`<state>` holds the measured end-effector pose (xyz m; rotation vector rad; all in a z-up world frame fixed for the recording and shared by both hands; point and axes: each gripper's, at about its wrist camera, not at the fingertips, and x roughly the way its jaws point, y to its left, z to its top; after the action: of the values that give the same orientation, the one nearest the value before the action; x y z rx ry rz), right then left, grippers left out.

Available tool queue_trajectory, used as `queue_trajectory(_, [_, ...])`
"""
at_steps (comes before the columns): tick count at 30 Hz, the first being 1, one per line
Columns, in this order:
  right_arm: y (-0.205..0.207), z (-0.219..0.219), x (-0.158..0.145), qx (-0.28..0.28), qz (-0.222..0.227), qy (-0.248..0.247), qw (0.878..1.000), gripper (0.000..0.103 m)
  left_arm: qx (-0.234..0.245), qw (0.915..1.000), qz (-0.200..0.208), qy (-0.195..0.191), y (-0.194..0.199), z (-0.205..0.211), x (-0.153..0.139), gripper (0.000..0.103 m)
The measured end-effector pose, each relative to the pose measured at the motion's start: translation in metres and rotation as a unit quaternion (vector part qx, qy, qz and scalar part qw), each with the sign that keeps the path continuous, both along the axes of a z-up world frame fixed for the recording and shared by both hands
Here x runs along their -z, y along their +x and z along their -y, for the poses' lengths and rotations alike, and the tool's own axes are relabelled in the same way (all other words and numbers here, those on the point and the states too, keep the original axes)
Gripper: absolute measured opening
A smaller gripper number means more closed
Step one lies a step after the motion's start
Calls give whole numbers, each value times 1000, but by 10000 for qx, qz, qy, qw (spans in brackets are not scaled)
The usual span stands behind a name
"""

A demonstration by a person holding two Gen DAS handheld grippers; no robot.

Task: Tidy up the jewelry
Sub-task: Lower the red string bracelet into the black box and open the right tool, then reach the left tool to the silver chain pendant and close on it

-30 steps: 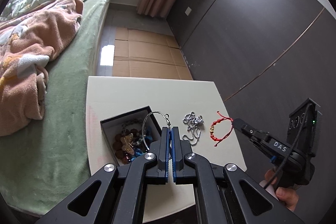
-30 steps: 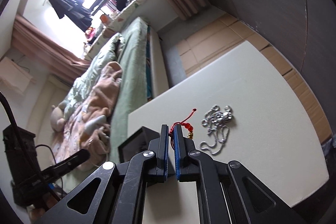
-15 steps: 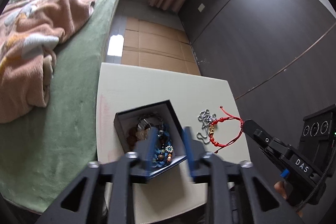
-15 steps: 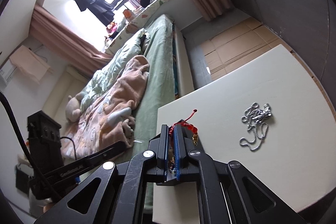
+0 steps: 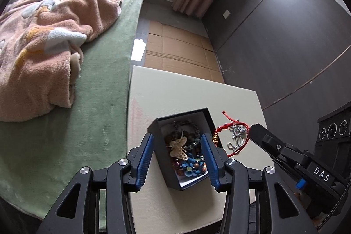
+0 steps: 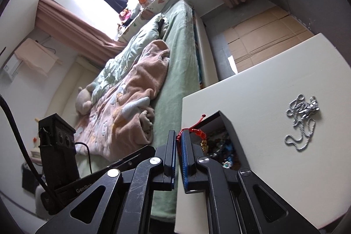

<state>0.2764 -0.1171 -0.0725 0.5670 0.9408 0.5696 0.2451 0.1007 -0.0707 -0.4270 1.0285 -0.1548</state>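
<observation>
Room: bedroom, green bed with a peach blanket, just beside the counter
Counter: cream top carrying the jewelry
Black box: open, filled with beads and a butterfly piece
Left claw: jaws just opened, straddling the box, pads not pressing
Right claw: clenched on the red bracelet, held at the box's edge
Silver chain: loose on the counter beside the box

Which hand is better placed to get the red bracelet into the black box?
Right. Its tool is shut on the red bracelet at the black box rim; the left tool stands open and empty, astride the box.
</observation>
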Motion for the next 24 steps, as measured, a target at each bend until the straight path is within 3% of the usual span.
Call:
queue_trajectory(5, [9,-19,7,-200,-145,327,9992,6,-150,9999,8,21,-3,-8,-2,47])
queue_trajectory(7, [13,-29,7,-299,-194,207,9991,7,-200,9998,-9,17,-5,-10,-3,47])
queue_trajectory(8, [15,-32,8,-314,-220,96,9992,15,-202,9998,-11,18,-6,-10,-3,47])
queue_trajectory(9, [17,-33,10,-326,-288,46,9990,36,-198,9998,-7,27,-7,-9,-4,47])
queue_trajectory(11, [17,-28,15,-239,-438,86,9987,61,-171,9998,15,52,-8,-8,-6,47])
queue_trajectory(24, [-4,28,11,287,-396,-186,9986,61,275,9995,164,74,-7,37,-15,47])
